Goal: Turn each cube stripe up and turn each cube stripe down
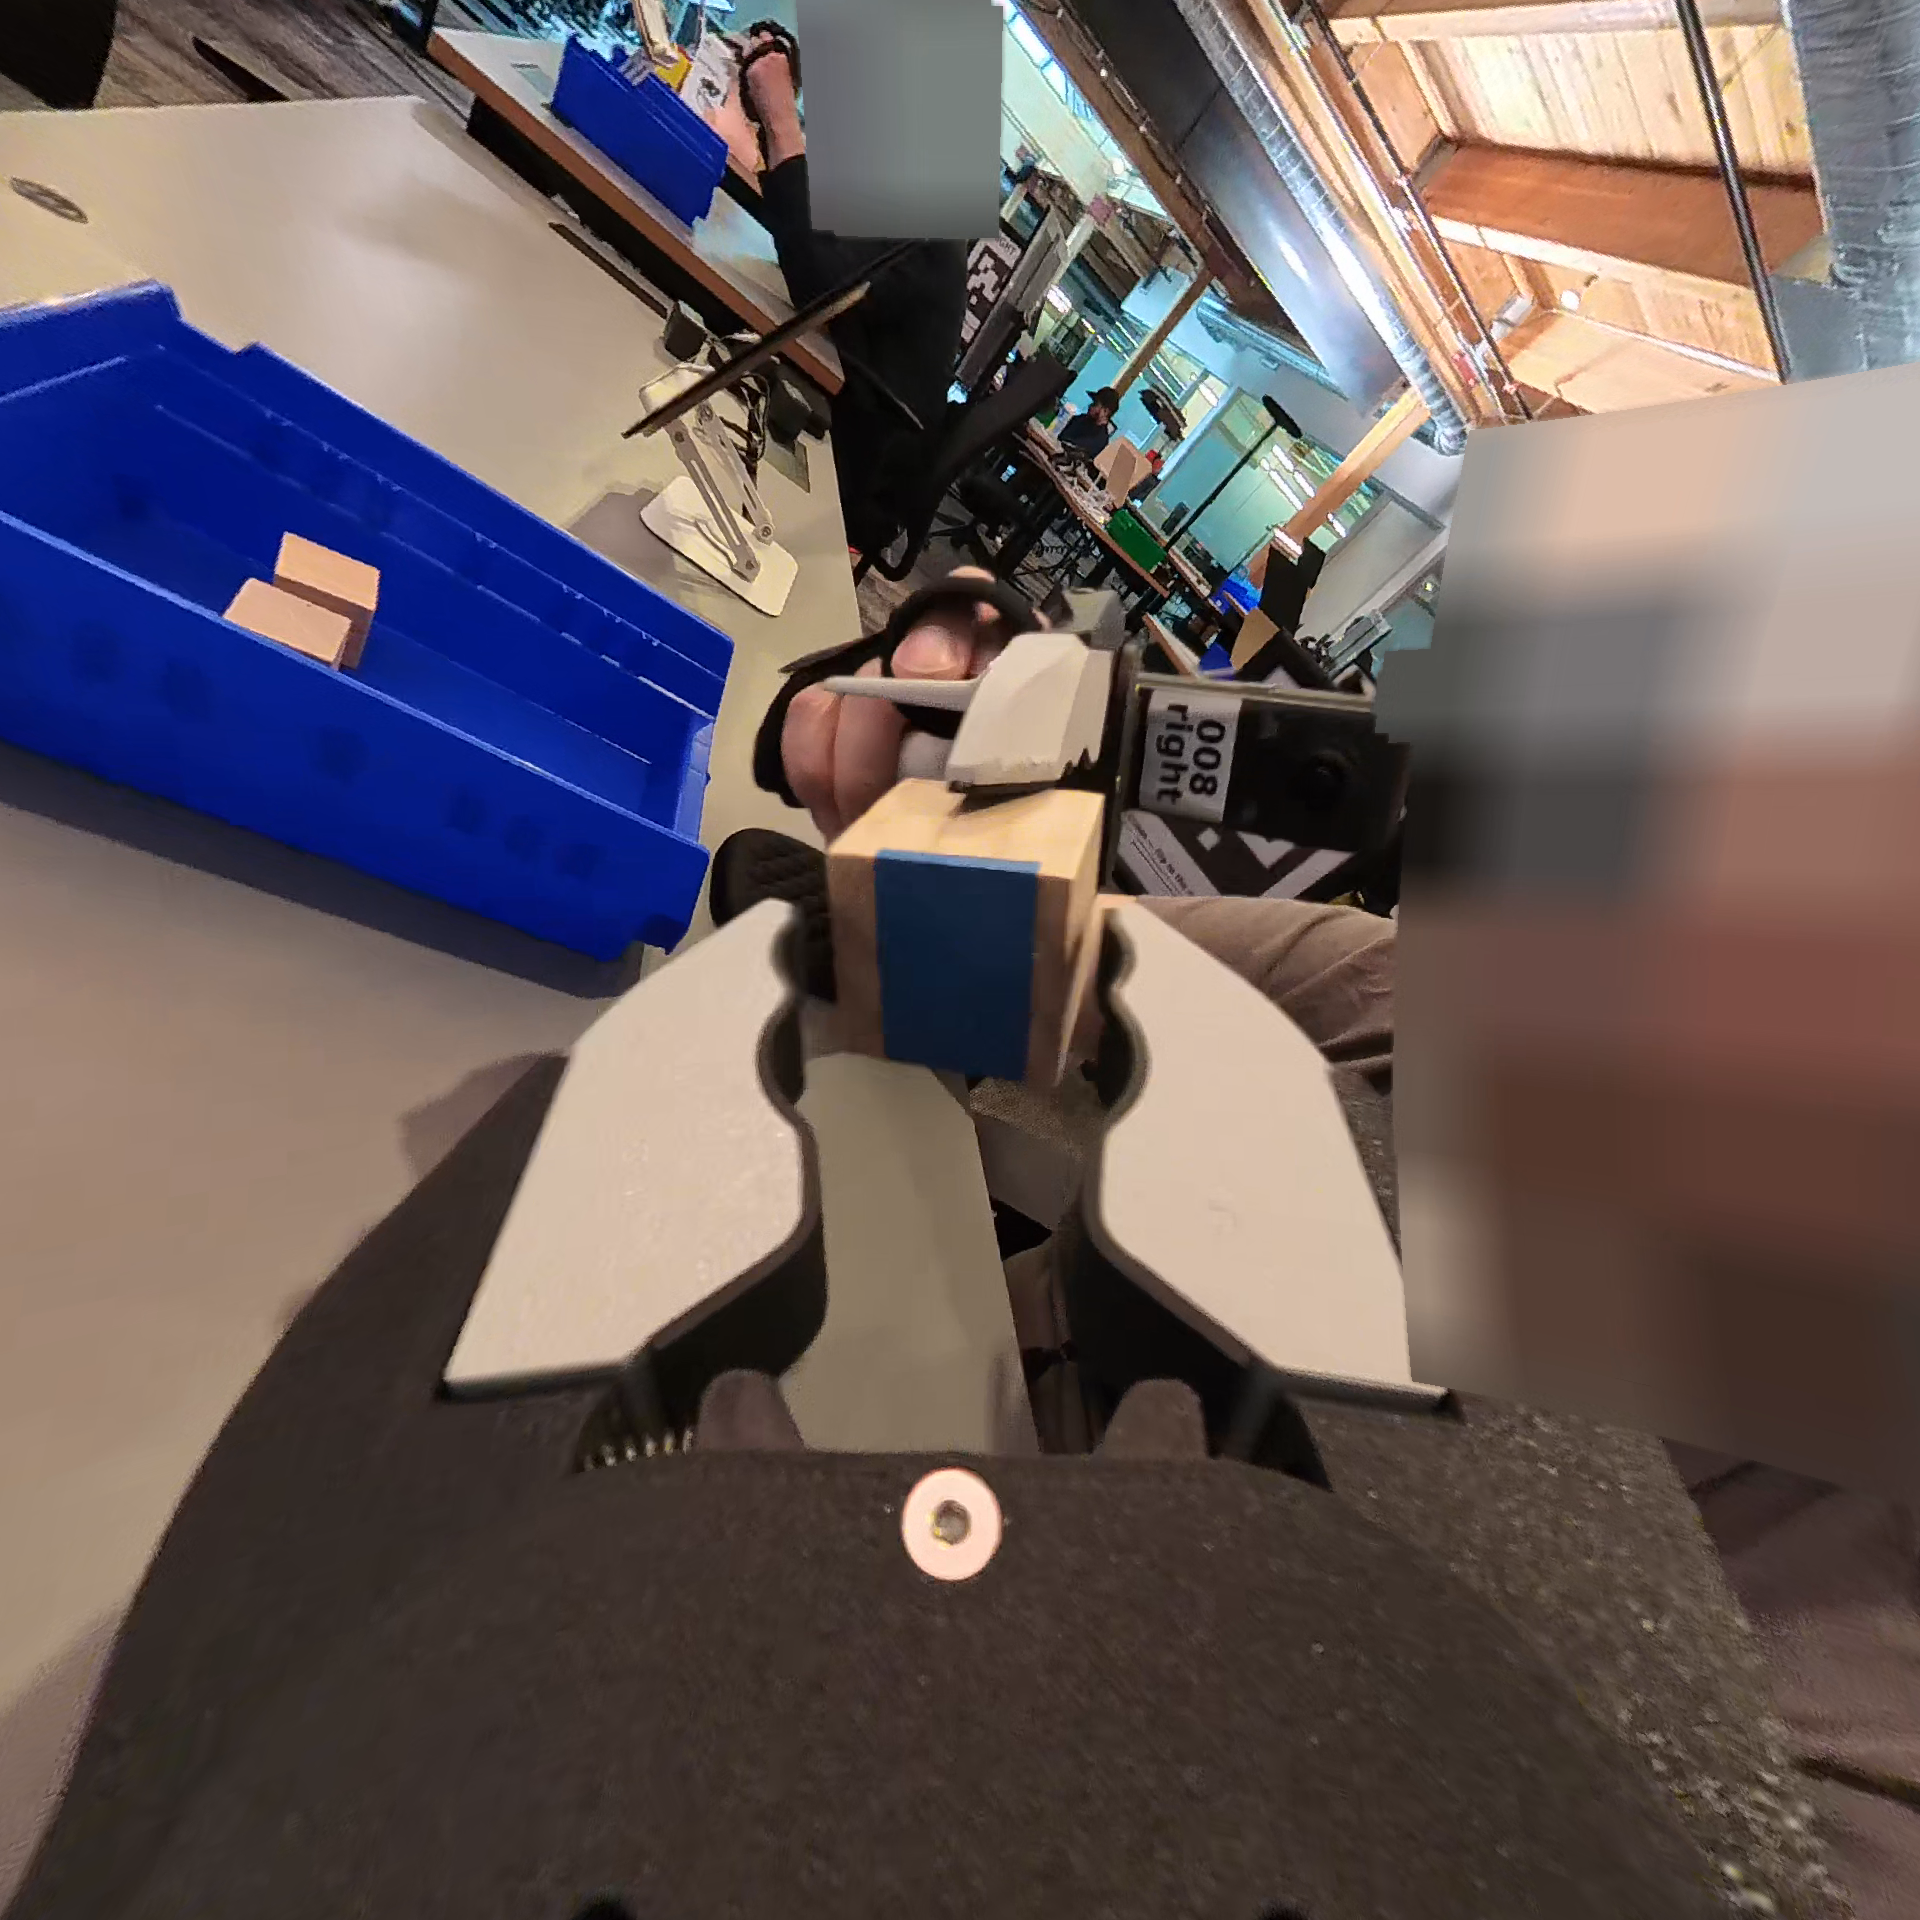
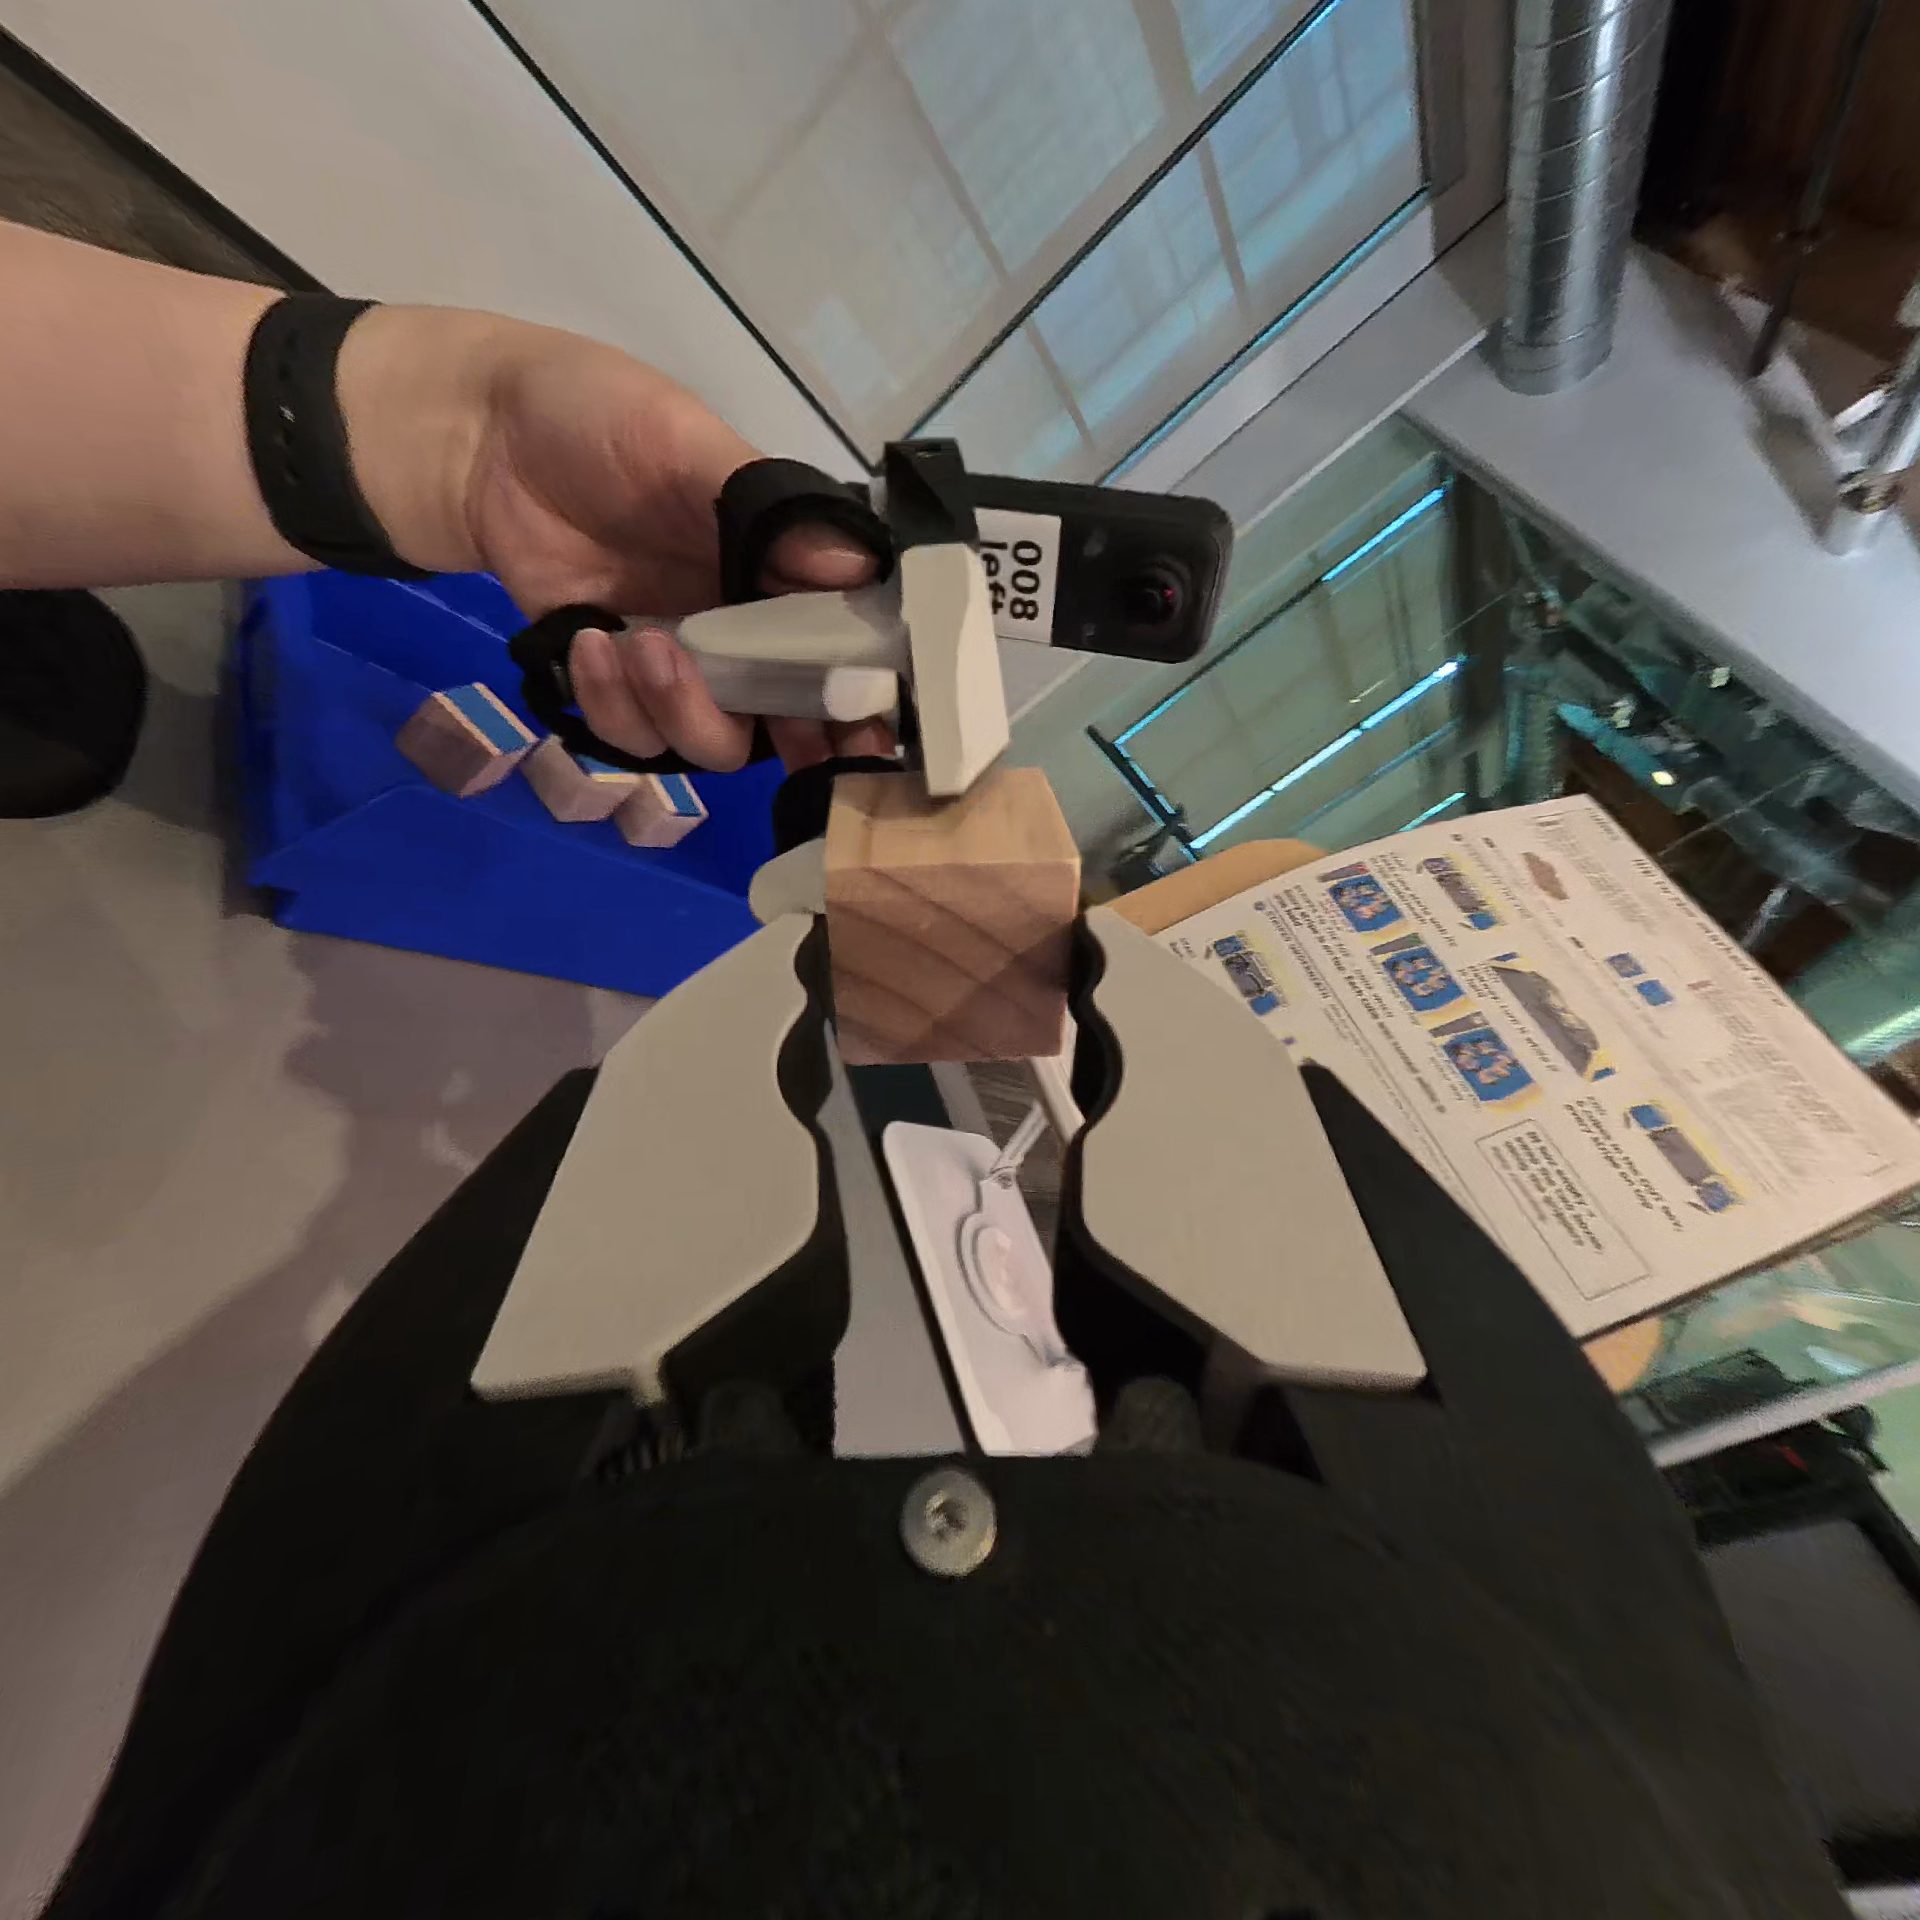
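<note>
Grey tabletop [image 1: 343, 312] in a workshop with timber ceilings and glass walls, and the cube [image 1: 961, 940] is up in the air over it, pinched from both sides at once. Left gripper [image 1: 951, 977] has its fingers closed onto the cube's flanks, blue stripe [image 1: 954, 961] facing its camera. Right gripper [image 2: 951, 977] is clamped on the same cube, seeing only a bare wood face. So both tongs are narrowed to cube width and gripping it, which looks to me like a mid-air handoff or regrip to flip it. Off to the side sits a blue bin [image 1: 343, 790]; the left view shows two cubes [image 1: 307, 613] in it with plain faces showing, while the right view shows three cubes [image 2: 551, 758] in the bin with blue stripes on them, so I can't tell exactly how many are in there. My guess is several are already turned and this one's in progress. An instruction sheet [image 2: 1538, 1049] on a board leans nearby, and a white stand [image 1: 717, 520] sits past the bin.
</note>
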The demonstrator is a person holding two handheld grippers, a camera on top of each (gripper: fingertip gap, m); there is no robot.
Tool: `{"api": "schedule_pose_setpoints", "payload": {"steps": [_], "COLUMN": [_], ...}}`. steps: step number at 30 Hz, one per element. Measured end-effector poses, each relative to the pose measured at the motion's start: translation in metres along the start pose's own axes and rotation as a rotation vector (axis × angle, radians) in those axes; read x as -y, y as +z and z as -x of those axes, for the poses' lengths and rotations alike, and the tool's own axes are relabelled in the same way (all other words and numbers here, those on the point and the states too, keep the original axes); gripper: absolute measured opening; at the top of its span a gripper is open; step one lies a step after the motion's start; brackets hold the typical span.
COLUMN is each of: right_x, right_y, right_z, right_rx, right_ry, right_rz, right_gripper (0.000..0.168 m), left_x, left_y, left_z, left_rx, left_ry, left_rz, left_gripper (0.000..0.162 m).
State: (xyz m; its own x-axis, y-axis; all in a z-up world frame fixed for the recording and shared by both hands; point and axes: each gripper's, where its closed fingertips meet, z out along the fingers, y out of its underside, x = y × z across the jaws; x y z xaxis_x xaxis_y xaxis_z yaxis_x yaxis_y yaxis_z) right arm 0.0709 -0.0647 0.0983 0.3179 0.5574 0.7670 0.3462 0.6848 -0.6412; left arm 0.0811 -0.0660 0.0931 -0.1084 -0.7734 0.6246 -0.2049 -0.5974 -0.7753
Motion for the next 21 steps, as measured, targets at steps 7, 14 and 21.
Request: {"api": "schedule_pose_setpoints", "payload": {"steps": [7,14,21], "right_x": [-0.086,-0.267,-0.323], "right_y": [-0.077,-0.144,-0.136], "right_z": [-0.088,-0.06,-0.008], "right_rx": [-0.002,-0.046,0.042], "right_ry": [0.526,1.129,1.22], "right_rz": [0.414,1.051,1.294], "right_gripper": [0.044,0.044,0.044], "left_x": [0.026,0.038,0.029], "left_y": [-0.038,-0.055,-0.048], "left_z": [-0.003,-0.018,-0.009], "left_rx": [0.21,0.291,0.333], "left_ry": [0.186,0.32,0.305], "left_rz": [-0.106,-0.158,-0.095], "left_gripper": [0.06,0.054,0.053]}}
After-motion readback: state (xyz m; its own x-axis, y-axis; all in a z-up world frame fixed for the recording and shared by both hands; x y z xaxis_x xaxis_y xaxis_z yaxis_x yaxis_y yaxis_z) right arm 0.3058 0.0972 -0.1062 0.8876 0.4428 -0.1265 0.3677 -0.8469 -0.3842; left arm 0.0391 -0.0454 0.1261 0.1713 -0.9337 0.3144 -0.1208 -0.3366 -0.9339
